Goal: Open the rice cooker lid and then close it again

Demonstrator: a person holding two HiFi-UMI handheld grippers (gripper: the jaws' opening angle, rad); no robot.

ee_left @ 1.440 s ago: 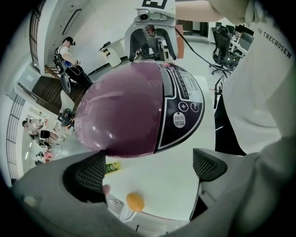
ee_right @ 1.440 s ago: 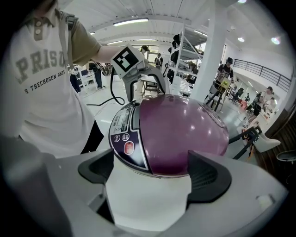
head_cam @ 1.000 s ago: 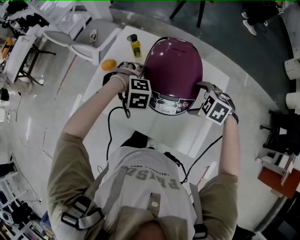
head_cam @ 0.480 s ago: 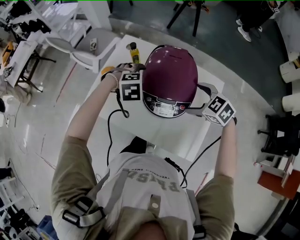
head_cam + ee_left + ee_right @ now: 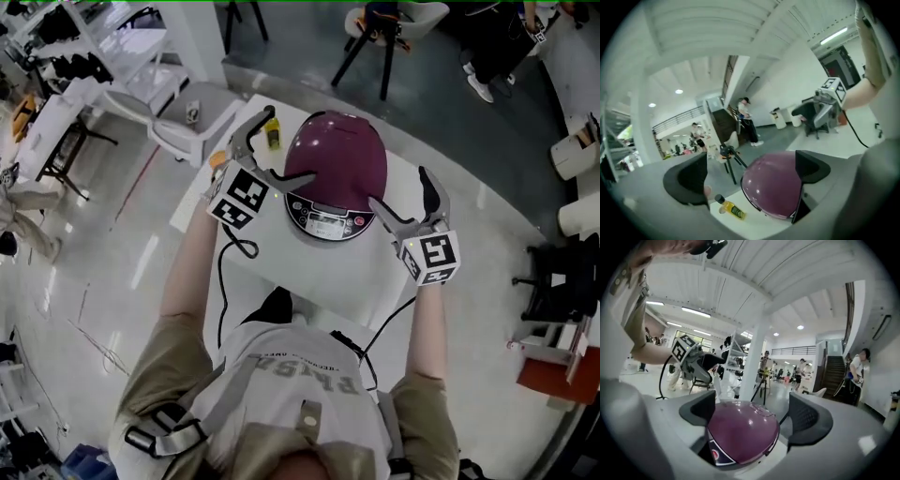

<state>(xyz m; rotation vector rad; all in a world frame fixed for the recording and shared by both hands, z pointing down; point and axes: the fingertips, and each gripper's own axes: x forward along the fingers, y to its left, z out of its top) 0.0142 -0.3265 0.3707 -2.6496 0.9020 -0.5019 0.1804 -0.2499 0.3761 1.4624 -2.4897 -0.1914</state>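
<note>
Rice cooker (image 5: 336, 164) sits on the table (image 5: 328, 272) with its lid down, my left gripper (image 5: 283, 145) and right gripper (image 5: 398, 187) hovering either side of it, both spread wide and empty, so I judge the open-and-close either all ahead or finished.

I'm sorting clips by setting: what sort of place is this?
Probably a large lab or workshop hall, not a kitchen: rice cooker on a white table, a tripod behind, stairs beyond.
</note>
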